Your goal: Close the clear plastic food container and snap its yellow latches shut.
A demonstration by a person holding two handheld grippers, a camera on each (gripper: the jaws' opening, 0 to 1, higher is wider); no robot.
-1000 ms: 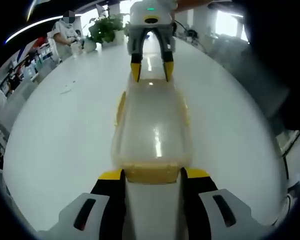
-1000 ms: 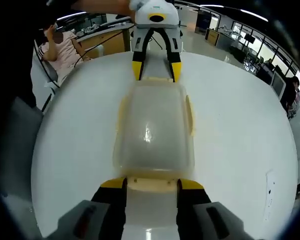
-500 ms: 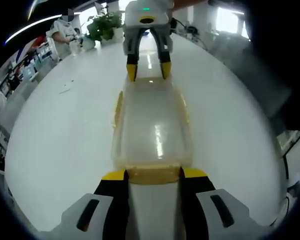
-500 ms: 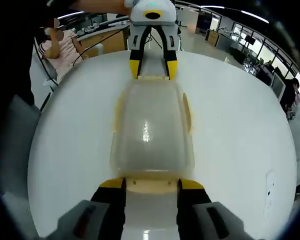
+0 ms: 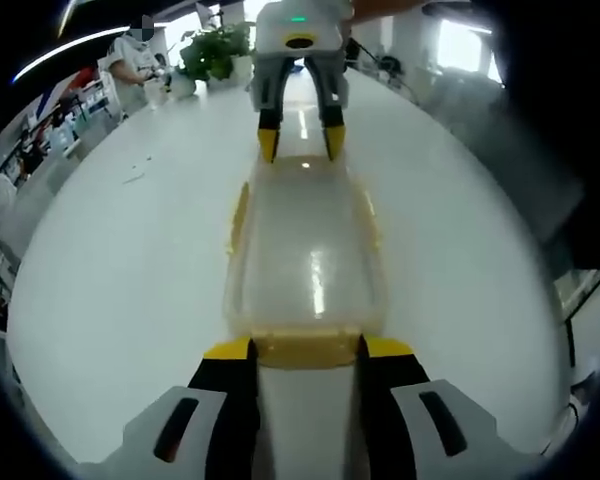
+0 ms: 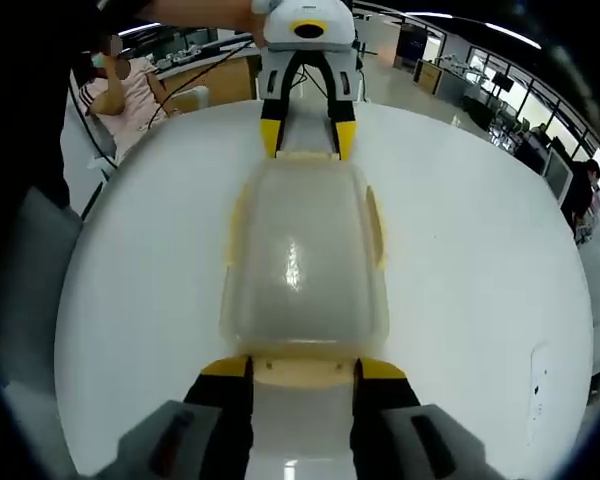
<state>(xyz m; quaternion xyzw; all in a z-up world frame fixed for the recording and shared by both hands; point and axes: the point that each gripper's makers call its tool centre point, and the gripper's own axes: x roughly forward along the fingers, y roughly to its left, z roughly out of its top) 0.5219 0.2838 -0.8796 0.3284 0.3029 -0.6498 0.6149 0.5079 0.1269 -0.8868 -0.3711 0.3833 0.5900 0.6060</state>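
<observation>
Little has moved since the earlier frames: both grippers stay at opposite ends of the clear plastic food container (image 5: 305, 260), which rests lid-down-closed on the white table (image 5: 120, 280). Left gripper (image 5: 305, 350): jaws parted, yellow tips flanking the near yellow latch (image 5: 305, 347); whether they press it cannot be told. Right gripper (image 6: 302, 368): jaws likewise parted, tips on either side of its near end latch (image 6: 305, 370). Each gripper appears at the far end in the other's view. Side latches (image 6: 377, 225) lie along the long edges. A potted plant (image 5: 212, 52) stands at the far table edge
</observation>
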